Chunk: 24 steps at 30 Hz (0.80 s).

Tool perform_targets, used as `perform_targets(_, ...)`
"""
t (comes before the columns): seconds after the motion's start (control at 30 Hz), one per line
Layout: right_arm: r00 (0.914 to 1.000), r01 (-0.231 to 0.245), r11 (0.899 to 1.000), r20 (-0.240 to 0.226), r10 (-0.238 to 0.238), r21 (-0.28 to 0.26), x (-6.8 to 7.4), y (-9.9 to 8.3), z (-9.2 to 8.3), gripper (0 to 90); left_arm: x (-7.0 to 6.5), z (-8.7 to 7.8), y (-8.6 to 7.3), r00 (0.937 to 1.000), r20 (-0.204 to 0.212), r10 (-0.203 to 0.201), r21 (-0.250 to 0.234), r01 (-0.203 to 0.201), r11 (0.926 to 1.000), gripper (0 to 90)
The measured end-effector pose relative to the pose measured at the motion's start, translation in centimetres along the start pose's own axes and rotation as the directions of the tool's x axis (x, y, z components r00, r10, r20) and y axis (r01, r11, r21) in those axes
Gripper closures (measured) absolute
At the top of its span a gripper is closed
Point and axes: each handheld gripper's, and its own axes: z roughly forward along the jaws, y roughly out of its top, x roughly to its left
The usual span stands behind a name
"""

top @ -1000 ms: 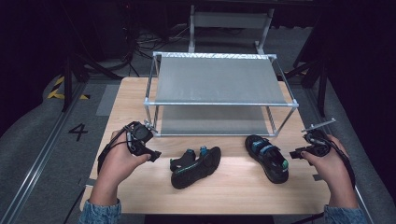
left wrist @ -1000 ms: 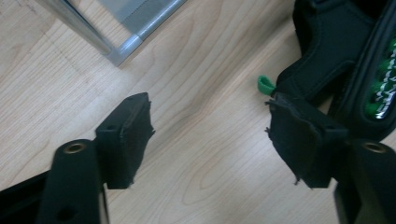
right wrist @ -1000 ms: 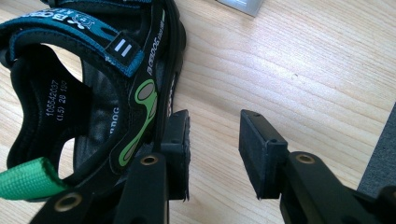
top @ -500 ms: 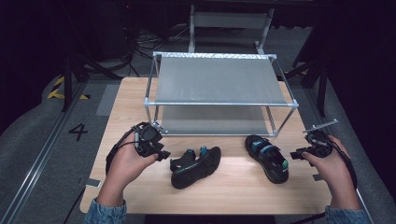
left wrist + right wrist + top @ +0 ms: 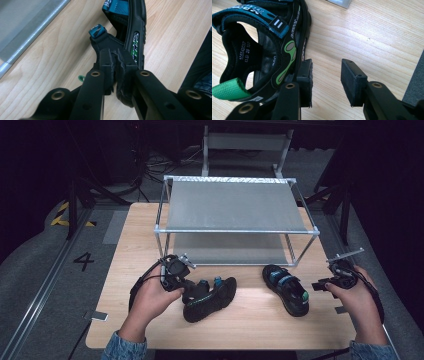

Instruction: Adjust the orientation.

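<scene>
Metal-framed rack [image 5: 235,227] with grey shelves sits at the back of the wooden table [image 5: 135,235], and just in front the left gripper [image 5: 186,287] has just clamped down on the heel strap of a black-and-teal sandal [image 5: 210,297], while the right gripper [image 5: 320,285] hangs half open beside the other sandal [image 5: 286,289].

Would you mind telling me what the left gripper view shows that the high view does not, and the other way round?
Left gripper view alone: the left gripper with its jaws, just closed, pinching the heel strap of the left sandal, and a teal pull tab above them.
High view alone: the metal rack, the right sandal lying flat, and the right gripper beside it.
Both: the wooden table and the held sandal.
</scene>
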Motion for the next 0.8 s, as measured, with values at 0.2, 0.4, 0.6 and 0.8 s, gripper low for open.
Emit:
perform_targets(0.2, 1.0000, -0.006, 1.000, 0.007, 0.006, -0.003, -0.2, -0.3, -0.1, 61.7, -0.4, 1.1, 0.7, 0.9987, 0.046, 0.020, -0.036, -0.018, 0.9992, 89.5)
perform_targets(0.4, 0.9999, -0.010, 1.000, 0.009, 0.010, -0.008, -0.3, -0.6, -0.1, 61.1, -1.3, 2.8, 1.6, 0.9962, 0.072, 0.049, -0.011, -0.048, 0.9988, 88.5)
perform_targets(0.6, 0.9999, -0.014, 1.000, 0.009, 0.014, -0.011, -0.3, -0.9, -0.4, 61.2, -1.7, 3.8, 2.0, 0.9954, 0.077, 0.058, 0.010, -0.059, 0.9982, 87.9)
perform_targets(0.8, 1.0000, 0.000, 1.000, -0.001, 0.000, -0.017, 0.0, -0.8, -0.4, 61.6, -2.1, 3.7, 1.9, 0.9945, 0.054, 0.089, 0.014, -0.090, 0.9958, 88.2)
